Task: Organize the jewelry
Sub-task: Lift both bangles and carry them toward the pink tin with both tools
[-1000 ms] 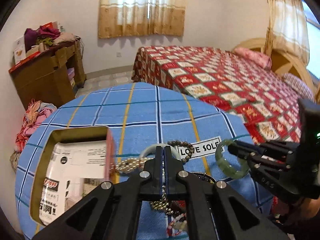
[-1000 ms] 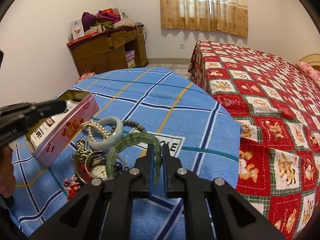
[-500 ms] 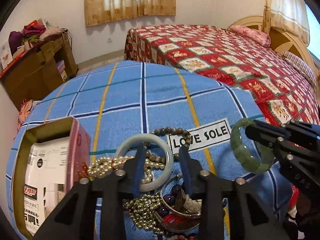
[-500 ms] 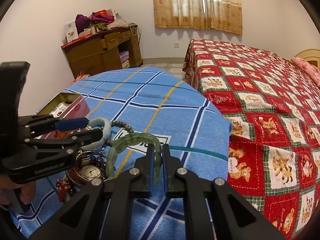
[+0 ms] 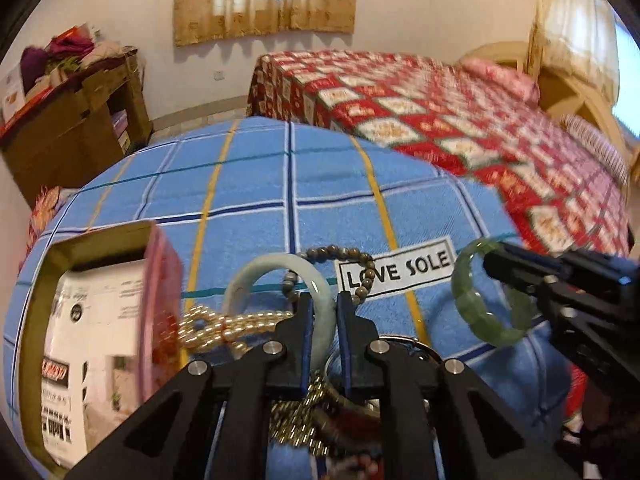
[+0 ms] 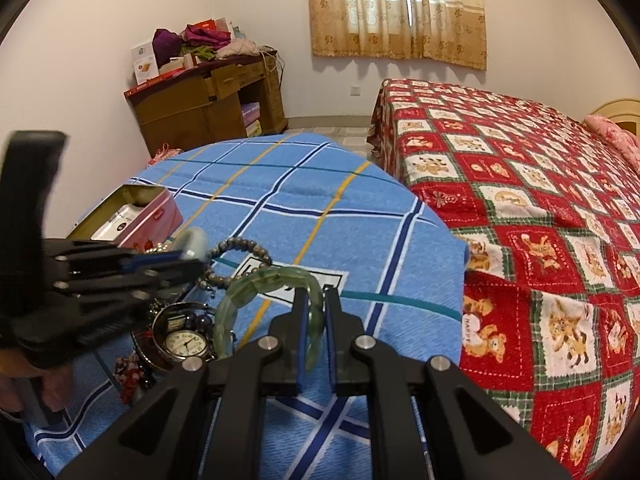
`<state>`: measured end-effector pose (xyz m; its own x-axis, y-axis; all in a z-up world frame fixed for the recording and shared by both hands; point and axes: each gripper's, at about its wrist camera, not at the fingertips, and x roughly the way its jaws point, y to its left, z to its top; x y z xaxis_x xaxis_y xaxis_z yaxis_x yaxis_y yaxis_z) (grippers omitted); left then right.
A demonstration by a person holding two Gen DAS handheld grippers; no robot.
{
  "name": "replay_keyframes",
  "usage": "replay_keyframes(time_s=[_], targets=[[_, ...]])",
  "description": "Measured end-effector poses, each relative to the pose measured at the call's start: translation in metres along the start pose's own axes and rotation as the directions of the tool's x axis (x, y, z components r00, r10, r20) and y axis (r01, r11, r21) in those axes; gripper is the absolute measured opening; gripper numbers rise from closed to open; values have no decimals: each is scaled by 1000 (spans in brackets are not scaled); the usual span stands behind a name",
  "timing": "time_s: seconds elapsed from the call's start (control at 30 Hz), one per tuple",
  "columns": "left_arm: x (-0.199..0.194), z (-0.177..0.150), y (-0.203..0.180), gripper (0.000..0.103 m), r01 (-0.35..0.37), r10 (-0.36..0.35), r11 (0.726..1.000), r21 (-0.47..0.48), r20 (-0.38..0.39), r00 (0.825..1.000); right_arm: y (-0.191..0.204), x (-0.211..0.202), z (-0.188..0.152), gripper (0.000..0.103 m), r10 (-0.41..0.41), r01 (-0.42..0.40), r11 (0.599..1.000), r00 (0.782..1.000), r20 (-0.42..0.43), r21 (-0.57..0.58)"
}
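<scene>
My left gripper (image 5: pixel 323 308) is shut on a pale jade bangle (image 5: pixel 256 276) at its near right rim, over the jewelry pile. A pearl strand (image 5: pixel 224 326) and a brown bead bracelet (image 5: pixel 340 254) lie against it. My right gripper (image 6: pixel 314 300) is shut on a dark green jade bangle (image 6: pixel 260 284) and holds it above the cloth; it shows at the right of the left wrist view (image 5: pixel 476 312). A pocket watch (image 6: pixel 185 343) and gold chains (image 5: pixel 296 420) lie in the pile. An open pink tin (image 5: pixel 160 292) stands at the left.
The table carries a blue checked cloth (image 5: pixel 248 200) with a "LOVE SOLE" label (image 5: pixel 396 270). A bed with a red patterned cover (image 6: pixel 540 200) is close on the right. A cluttered wooden desk (image 6: pixel 208 100) stands by the far wall.
My left gripper opened, dropped onto the pale bangle and closed on its rim. My right gripper kept hold of the green bangle, almost still.
</scene>
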<state>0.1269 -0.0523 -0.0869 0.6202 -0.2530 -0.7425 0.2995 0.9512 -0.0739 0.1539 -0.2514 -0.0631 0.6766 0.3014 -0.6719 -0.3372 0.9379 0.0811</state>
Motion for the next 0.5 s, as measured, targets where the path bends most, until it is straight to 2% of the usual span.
replay_keyframes(time_s=[0.3, 0.5], targets=[[-70, 6, 20, 12, 29, -21, 998, -64, 135, 991, 14, -4, 2, 11, 23, -23, 999, 1000, 6, -28], [-98, 10, 27, 11, 56, -41, 996, -72, 195, 980, 22, -7, 4, 11, 39, -38, 998, 999, 12, -42]])
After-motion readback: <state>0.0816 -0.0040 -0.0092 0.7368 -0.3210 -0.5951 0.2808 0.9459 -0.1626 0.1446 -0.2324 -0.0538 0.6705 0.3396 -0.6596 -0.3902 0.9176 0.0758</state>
